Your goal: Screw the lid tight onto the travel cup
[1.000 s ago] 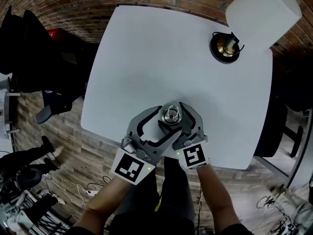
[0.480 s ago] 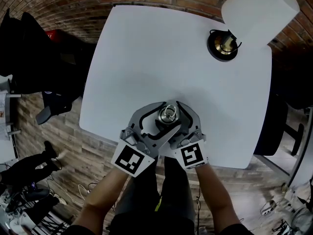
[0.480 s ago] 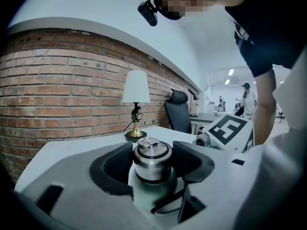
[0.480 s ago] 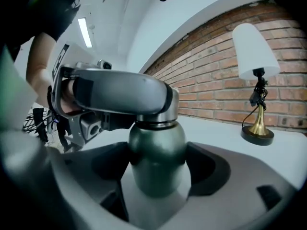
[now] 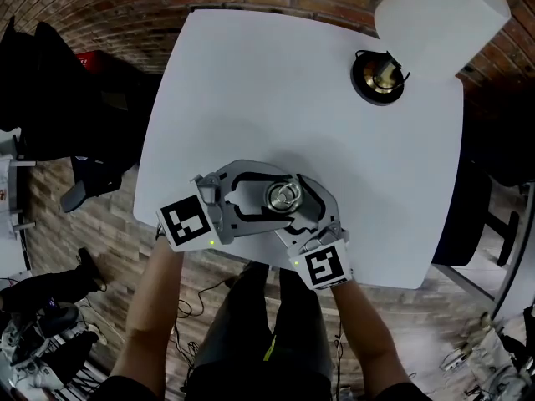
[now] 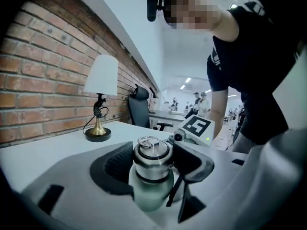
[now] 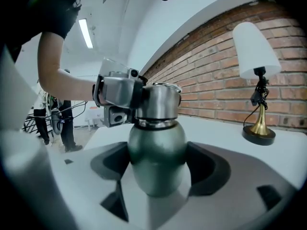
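Observation:
The travel cup stands near the white table's front edge. From above its steel lid with a ring handle shows. In the left gripper view my left gripper is shut on the lid, a dark pad pressed against each side; its jaws have closed a little in the last second with the lid between them. Below, my right gripper is shut on the cup's rounded grey-green body. The right gripper view also shows the left gripper's body level with the lid.
A brass-footed lamp with a white shade stands at the table's far right corner. The table's front edge runs just under both grippers. Dark chairs stand on the wood floor at left.
My left gripper has swung round the cup, its marker cube going from the bottom centre out to the left and up, with the jaws staying at the lid. The right gripper and cup kept still.

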Demonstrator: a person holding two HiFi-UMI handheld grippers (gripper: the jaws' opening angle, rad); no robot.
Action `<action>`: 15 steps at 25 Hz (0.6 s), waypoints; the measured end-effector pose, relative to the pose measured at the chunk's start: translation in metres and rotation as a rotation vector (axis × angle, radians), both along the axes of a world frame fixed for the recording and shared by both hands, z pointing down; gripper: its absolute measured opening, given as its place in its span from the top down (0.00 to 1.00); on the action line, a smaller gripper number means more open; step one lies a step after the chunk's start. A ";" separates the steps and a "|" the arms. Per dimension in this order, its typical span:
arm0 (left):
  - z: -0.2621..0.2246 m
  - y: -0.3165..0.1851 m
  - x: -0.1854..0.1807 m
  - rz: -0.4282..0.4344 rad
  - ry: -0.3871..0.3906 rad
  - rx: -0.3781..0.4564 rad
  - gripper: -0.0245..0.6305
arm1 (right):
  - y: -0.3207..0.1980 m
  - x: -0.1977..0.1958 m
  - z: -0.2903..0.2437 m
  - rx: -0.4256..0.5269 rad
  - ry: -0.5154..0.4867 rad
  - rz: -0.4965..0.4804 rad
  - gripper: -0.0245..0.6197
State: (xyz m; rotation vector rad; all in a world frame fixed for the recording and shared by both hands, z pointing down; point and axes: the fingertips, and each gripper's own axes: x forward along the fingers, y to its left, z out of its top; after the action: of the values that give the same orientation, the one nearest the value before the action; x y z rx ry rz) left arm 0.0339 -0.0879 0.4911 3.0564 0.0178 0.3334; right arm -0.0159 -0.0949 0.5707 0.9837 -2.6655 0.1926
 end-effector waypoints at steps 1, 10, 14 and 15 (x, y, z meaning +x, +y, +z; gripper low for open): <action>0.002 0.000 -0.001 0.005 -0.012 -0.028 0.57 | 0.000 0.000 0.000 0.000 0.000 -0.001 0.43; 0.002 -0.011 -0.019 -0.551 -0.018 -0.038 0.43 | -0.001 0.000 -0.002 0.008 0.003 0.006 0.43; 0.013 -0.016 -0.009 -0.708 -0.076 -0.005 0.45 | -0.001 0.000 -0.002 0.007 -0.002 0.012 0.43; 0.011 -0.019 -0.007 -0.708 -0.068 0.035 0.53 | -0.001 0.000 -0.002 0.005 -0.008 0.013 0.43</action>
State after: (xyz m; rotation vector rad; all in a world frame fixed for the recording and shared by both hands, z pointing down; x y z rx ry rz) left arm 0.0266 -0.1074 0.5018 2.8289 -1.0405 0.3751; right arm -0.0162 -0.0956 0.5688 1.0041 -2.6682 0.1934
